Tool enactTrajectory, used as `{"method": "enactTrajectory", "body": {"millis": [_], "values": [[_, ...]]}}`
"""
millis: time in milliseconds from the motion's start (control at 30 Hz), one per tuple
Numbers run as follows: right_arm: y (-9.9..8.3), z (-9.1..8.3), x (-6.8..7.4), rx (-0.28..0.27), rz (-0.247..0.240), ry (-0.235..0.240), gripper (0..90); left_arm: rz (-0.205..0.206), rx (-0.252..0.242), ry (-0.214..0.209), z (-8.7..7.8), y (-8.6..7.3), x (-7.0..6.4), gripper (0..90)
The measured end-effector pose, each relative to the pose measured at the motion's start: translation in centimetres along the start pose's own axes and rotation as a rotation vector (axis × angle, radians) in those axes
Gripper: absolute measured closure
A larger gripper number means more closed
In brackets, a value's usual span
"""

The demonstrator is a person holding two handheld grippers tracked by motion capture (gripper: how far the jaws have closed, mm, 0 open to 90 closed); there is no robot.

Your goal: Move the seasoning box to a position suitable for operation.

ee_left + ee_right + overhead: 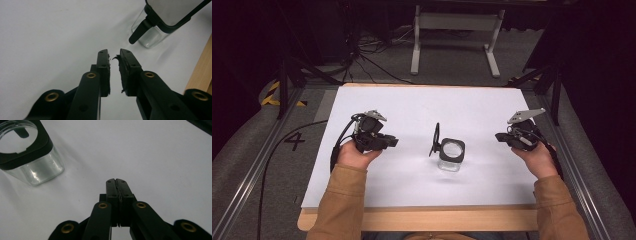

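A clear jar (451, 156) with a square black rim stands upright in the middle of the white table top (412, 105). Its round black lid (435, 140) is flipped up on the jar's left side. My left gripper (392, 142) is held left of the jar, pointing at it, a short way off. In the left gripper view its jaws stand slightly open (114, 53) with nothing between them, and the jar (152, 37) lies ahead at upper right. My right gripper (499, 136) is right of the jar, shut and empty (116, 180), with the jar (32, 170) at upper left.
The table's wooden front edge (422, 220) runs below the white sheet. Metal rails (247, 170) flank both sides. A white stand (457, 22) and cables sit on the floor beyond the far edge. A "4" (294, 141) is marked at the left.
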State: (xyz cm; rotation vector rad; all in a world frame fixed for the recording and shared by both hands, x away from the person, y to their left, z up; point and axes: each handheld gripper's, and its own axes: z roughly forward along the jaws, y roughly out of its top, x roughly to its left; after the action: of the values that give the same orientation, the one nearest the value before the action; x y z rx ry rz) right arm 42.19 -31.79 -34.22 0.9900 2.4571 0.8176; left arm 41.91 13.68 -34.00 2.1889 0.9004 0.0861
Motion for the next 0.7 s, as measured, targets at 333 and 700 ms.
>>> {"method": "enactTrajectory", "body": {"millis": [333,700], "values": [[-0.5,-1.1,-0.1,-0.052,0.032,0.026,89.3,0.046,-0.045,-0.016,-0.6,1.0,-1.4,85.9],[-1.4,-1.6,1.2,-0.069,0.032,0.075,89.3,0.096,-0.091,-0.086,0.1,2.8,-2.8,85.6]]}}
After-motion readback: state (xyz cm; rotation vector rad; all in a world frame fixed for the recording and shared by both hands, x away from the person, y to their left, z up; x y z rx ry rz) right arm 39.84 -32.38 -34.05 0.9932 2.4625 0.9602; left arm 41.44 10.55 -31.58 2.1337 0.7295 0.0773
